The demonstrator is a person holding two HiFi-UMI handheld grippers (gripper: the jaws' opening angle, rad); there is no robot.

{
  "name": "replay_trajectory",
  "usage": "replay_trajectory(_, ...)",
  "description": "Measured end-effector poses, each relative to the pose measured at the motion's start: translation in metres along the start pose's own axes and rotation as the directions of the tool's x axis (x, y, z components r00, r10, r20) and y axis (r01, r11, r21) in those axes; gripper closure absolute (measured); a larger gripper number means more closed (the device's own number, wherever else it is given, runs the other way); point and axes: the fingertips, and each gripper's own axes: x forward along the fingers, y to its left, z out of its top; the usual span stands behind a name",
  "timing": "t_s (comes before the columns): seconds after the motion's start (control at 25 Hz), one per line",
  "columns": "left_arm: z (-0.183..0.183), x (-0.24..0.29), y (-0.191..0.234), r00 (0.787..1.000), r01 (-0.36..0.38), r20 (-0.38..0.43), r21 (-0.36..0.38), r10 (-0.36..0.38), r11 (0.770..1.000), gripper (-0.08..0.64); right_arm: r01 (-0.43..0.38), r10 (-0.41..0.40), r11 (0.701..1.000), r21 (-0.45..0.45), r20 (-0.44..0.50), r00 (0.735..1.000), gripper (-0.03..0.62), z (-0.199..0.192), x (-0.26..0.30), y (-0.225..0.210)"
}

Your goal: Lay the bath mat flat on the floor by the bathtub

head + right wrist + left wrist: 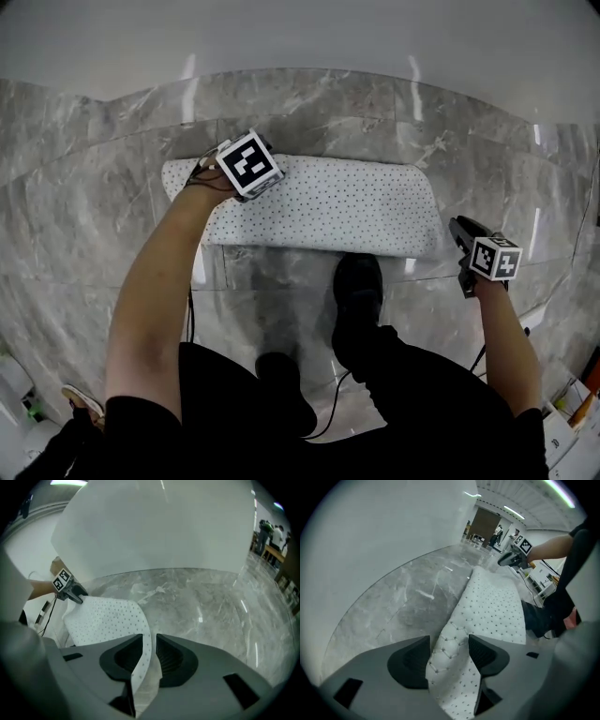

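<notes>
The white dotted bath mat lies along the grey marble floor beside the white bathtub. My left gripper points down at the mat's left end. Its jaws stand wide open, and a raised fold of the mat sits loose between the pads. At the mat's right end, my right gripper has its jaws nearly together. They pinch the mat's edge, which curves up from the floor into them.
The person's black shoe stands on the floor just in front of the mat's near edge. Black cables trail beside the legs. Small items sit at the lower right and lower left. The tub wall rises just beyond the mat.
</notes>
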Motion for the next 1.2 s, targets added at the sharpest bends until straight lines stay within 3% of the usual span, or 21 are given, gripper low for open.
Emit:
replay_trajectory(0.12, 0.004, 0.003, 0.004, 0.999, -0.044, 0.014, 0.041, 0.044, 0.998, 0.293, 0.005, 0.001, 0.979, -0.202, 0.028, 1.000, 0.486, 0.057, 0.003, 0.018)
replay_trajectory(0.2, -0.002, 0.003, 0.002, 0.998, -0.060, -0.031, 0.049, 0.062, 0.997, 0.305, -0.020, 0.012, 0.910, -0.415, -0.022, 1.000, 0.486, 0.085, 0.015, 0.049)
replay_trajectory(0.28, -0.008, 0.004, -0.003, 0.995, -0.074, -0.066, 0.055, 0.078, 0.996, 0.327, -0.093, 0.020, 0.783, -0.616, -0.124, 0.992, 0.474, 0.094, 0.034, 0.091)
replay_trajectory(0.36, -0.009, 0.003, -0.006, 0.992, -0.108, -0.063, 0.079, 0.113, 0.991, 0.345, -0.215, 0.034, 0.627, -0.748, -0.250, 0.968, 0.437, 0.088, 0.056, 0.136)
replay_trajectory(0.44, -0.010, 0.000, -0.008, 0.988, -0.141, -0.053, 0.106, 0.147, 0.984, 0.357, -0.321, 0.035, 0.469, -0.823, -0.346, 0.937, 0.388, 0.080, 0.077, 0.175)
replay_trajectory(0.48, -0.010, -0.003, -0.009, 0.987, -0.150, -0.048, 0.115, 0.156, 0.982, 0.368, -0.349, 0.026, 0.405, -0.845, -0.371, 0.928, 0.380, 0.079, 0.087, 0.188)
replay_trajectory(0.52, -0.010, -0.006, -0.011, 0.987, -0.151, -0.042, 0.120, 0.157, 0.981, 0.386, -0.365, 0.017, 0.361, -0.858, -0.385, 0.923, 0.377, 0.080, 0.095, 0.197)
replay_trajectory(0.68, -0.010, -0.021, -0.028, 0.991, -0.124, -0.035, 0.123, 0.130, 0.985, 0.462, -0.386, -0.015, 0.299, -0.873, -0.408, 0.913, 0.368, 0.073, 0.115, 0.210)
replay_trajectory(0.84, -0.011, -0.034, -0.032, 0.985, -0.156, -0.046, 0.163, 0.165, 0.974, 0.476, -0.314, -0.037, 0.196, -0.929, -0.327, 0.944, 0.441, 0.081, 0.114, 0.211)
replay_trajectory(0.92, -0.010, -0.044, -0.017, 0.974, -0.215, -0.037, 0.156, 0.223, 0.964, 0.476, -0.227, -0.011, 0.190, -0.955, -0.233, 0.972, 0.482, 0.104, 0.110, 0.219)
replay_trajectory(1.04, -0.004, -0.069, 0.013, 0.939, -0.343, 0.007, 0.118, 0.344, 0.932, 0.479, -0.052, 0.014, 0.220, -0.974, -0.050, 0.999, 0.503, 0.145, 0.099, 0.232)
replay_trajectory(1.16, 0.009, -0.094, 0.033, 0.880, -0.475, 0.054, 0.123, 0.472, 0.871, 0.474, 0.114, 0.013, 0.205, -0.972, 0.119, 0.993, 0.503, 0.176, 0.083, 0.238)
replay_trajectory(1.2, 0.011, -0.096, 0.032, 0.873, -0.487, 0.053, 0.150, 0.485, 0.860, 0.472, 0.128, 0.015, 0.195, -0.972, 0.134, 0.991, 0.502, 0.177, 0.080, 0.238)
